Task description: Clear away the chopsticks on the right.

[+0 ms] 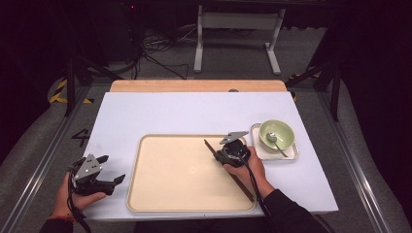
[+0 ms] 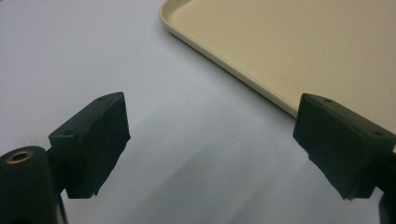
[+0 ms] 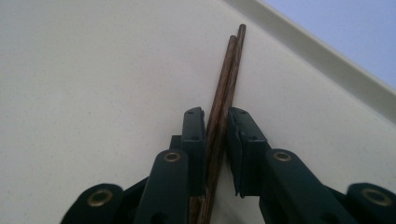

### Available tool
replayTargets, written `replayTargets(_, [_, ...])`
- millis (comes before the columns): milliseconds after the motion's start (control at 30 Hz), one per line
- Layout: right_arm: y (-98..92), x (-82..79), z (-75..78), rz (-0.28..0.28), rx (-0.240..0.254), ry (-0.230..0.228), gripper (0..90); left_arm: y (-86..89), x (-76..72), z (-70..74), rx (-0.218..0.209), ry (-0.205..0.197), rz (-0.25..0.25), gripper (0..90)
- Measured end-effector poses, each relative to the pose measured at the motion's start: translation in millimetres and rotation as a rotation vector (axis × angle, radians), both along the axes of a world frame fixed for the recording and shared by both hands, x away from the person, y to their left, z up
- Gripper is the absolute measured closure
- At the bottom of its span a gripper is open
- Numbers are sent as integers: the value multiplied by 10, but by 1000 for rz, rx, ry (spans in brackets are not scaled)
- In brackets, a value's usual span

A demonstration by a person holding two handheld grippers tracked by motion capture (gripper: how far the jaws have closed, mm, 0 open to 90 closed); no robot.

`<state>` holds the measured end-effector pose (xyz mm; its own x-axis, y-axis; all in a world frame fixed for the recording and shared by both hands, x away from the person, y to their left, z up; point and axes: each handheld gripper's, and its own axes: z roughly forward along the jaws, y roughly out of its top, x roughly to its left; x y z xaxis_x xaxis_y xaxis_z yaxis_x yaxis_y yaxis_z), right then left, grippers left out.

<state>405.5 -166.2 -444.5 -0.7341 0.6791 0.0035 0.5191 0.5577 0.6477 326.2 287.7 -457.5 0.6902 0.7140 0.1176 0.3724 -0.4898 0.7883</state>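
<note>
Two grippers work at the table. The left gripper (image 1: 108, 169) sits on the white table (image 1: 145, 111), its jaws wide apart with nothing between them; one cream tray (image 1: 145, 194) lies just to its right, and in the left gripper view a rounded corner of that tray (image 2: 280, 42) runs off the frame beyond the matte black pads. Over the tray's right part, the right gripper (image 3: 215, 135) has its jaws drawn together and clamped on two chopsticks (image 3: 224, 93), thin brown wooden sticks with a visible grain lying side by side. In the high view the right gripper (image 1: 224, 154) and the hand cover the middle of the chopsticks (image 1: 243, 187), so the pair reads there as one dark line, slanting from ahead of the jaws back past the wrist towards the tray's near right corner. Just to the right of this gripper stands one white square dish (image 1: 291, 154) carrying one round pale green bowl (image 1: 286, 130), glossy, with one metal spoon (image 1: 276, 141) leaning in it.
</note>
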Motion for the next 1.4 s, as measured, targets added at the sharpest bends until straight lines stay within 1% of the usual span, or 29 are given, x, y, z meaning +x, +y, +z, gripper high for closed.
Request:
replayTargets(33, [0, 0, 0, 0, 0, 0, 775, 0, 0, 0, 0, 0, 0, 116])
replayTargets(100, [-63, -22, 1, -15, -7, -11, 768, -3, 0, 1, 0, 0, 0, 116])
replayTargets(233, [-194, -45, -2, -47, -1, -15, 748, 5, 4, -3, 0, 0, 3, 114])
replayTargets(300, [-252, -56, -6, -62, 2, -20, 741, 7, 0, -5, -6, 3, 3, 114])
replayTargets(500, [-347, -106, -4, -73, -12, -36, 723, 6, 1, -7, 0, 5, 4, 113])
replayTargets(600, [-411, -125, 3, -86, -16, -32, 723, 2, 6, 0, 0, 3, 11, 116])
replayTargets(633, [-443, -135, 6, -94, -14, -25, 723, 1, 6, 5, 0, 2, 8, 116])
replayTargets(700, [-491, -162, 4, -98, -11, -27, 714, -5, 2, 6, 1, 2, 9, 117])
replayTargets(800, [-533, -203, 2, -104, -11, -33, 701, -2, 1, 0, 5, 2, 9, 117])
replayTargets(1000, [-595, -298, -10, -107, -6, -49, 682, 0, -10, -2, 2, 3, 13, 115])
replayTargets(1100, [-617, -342, -14, -98, -6, -53, 639, 6, -13, -4, 7, 1, 13, 116])
replayTargets(1233, [-626, -336, -15, -105, -1, -55, 619, 13, -15, -4, 6, 1, 17, 115])
replayTargets(1267, [-618, -324, -9, -108, -2, -55, 587, 13, -17, -4, 2, 3, 16, 114])
replayTargets(1300, [-615, -319, -2, -116, -5, -68, 573, 14, -18, -3, 2, 2, 15, 114])
replayTargets(1333, [-616, -321, 10, -121, -4, -81, 581, 16, -18, -3, 2, 2, 16, 115])
replayTargets(1367, [-620, -324, 24, -128, -5, -95, 597, 19, -18, -3, 4, 1, 17, 114])
replayTargets(1400, [-630, -327, 40, -131, 2, -111, 650, 21, -17, -4, 3, 3, 15, 114])
